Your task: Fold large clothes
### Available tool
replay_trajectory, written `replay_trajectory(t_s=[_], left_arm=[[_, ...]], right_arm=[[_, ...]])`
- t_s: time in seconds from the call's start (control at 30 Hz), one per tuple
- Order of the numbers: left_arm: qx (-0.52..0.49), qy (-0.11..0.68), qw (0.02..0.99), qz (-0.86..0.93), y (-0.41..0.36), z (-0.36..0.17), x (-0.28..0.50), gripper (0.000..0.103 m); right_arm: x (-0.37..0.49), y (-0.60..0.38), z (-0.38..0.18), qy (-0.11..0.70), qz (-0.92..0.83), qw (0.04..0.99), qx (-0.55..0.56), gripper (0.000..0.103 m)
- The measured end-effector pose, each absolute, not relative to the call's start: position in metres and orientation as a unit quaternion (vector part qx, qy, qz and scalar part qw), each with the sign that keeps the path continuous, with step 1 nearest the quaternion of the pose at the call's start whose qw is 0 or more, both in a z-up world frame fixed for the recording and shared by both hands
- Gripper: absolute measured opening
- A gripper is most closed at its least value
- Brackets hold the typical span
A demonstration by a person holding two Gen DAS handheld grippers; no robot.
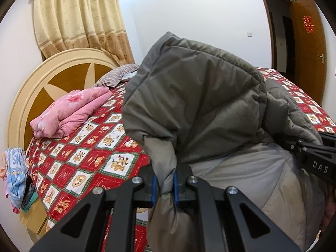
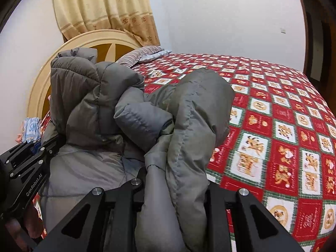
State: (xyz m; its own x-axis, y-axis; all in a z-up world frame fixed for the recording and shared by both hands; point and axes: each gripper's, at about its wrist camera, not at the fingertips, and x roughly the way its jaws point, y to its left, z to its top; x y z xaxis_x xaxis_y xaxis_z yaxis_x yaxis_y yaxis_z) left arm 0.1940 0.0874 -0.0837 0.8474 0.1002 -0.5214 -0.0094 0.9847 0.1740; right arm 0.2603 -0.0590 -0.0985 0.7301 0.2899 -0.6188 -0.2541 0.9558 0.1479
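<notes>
Both tongs clamped on the grey puffer jacket (image 1: 199, 105): left gripper (image 1: 164, 185) pinches an edge at bottom centre, right gripper (image 2: 175, 191) grips bunched fabric. Jacket hangs mid-frame over the red patterned bedspread (image 2: 283, 126). Keep tension even, lower flat before folding.

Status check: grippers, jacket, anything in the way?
Left gripper shut on jacket. Right gripper shut on jacket. Jacket bunched, held above bed. Pink quilt clear.
</notes>
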Motion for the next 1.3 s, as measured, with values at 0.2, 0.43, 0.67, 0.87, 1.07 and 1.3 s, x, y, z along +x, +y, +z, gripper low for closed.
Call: replay_trajectory(t_s=[0.2,0.43,0.67,0.87,1.07,1.3], left_arm=[[0.076,0.284,0.955,0.039,0.101,-0.09,0.201,0.013],[0.072,0.299,0.951,0.046,0.112,-0.106,0.212,0.015],[0.059,0.323,0.943,0.053,0.119,-0.127,0.225,0.033],[0.064,0.33,0.94,0.058,0.115,-0.139,0.229,0.041],[0.06,0.335,0.938,0.066,0.115,-0.143,0.232,0.062],[0.054,0.343,0.935,0.07,0.117,-0.146,0.235,0.071]], right_arm=[[0.271,-0.041,-0.104,0.344,0.155,0.926,0.019,0.02],[0.285,-0.027,-0.121,0.364,0.157,0.918,0.009,0.02],[0.3,-0.027,-0.146,0.389,0.152,0.908,0.009,0.02],[0.306,-0.031,-0.158,0.4,0.148,0.904,0.014,0.021],[0.311,-0.034,-0.168,0.411,0.144,0.9,0.024,0.028],[0.318,-0.038,-0.177,0.422,0.14,0.895,0.033,0.04]])
